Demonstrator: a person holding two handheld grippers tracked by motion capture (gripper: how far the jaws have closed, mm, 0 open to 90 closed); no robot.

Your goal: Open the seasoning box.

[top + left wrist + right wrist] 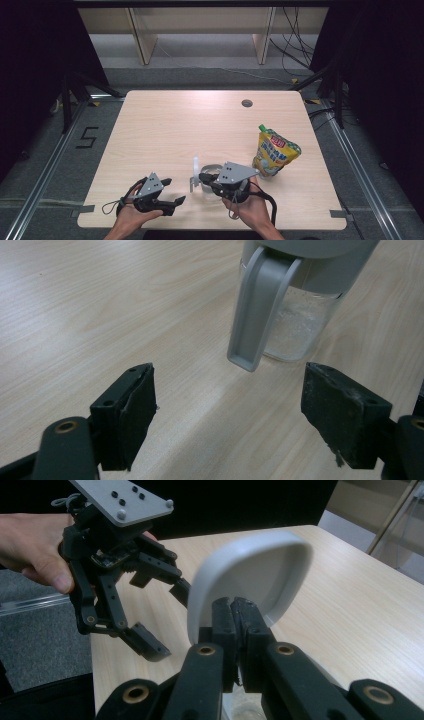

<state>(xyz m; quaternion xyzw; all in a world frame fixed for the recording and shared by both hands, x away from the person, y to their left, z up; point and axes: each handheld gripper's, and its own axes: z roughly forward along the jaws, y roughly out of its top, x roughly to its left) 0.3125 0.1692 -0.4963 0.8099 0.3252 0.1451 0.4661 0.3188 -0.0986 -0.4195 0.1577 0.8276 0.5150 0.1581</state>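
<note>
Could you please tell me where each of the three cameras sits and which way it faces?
High view: above the person's side, looking forward and down on the table; both hands, left tongs, right tongs and a yellow pouch show.
Left gripper view: rides on the left tongs, open, facing a clear jar with a grey flip lid.
Right gripper view: rides on the right tongs, shut on the lid flap; the left hand shows beyond.
Shared: the jar's lid and the wooden tabletop.

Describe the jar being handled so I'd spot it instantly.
On the pale wooden table, look near the front edge, left of the yellow pouch. There stands a small clear jar with white grains inside and a grey flip lid, unlike the opaque printed pouch.
</note>
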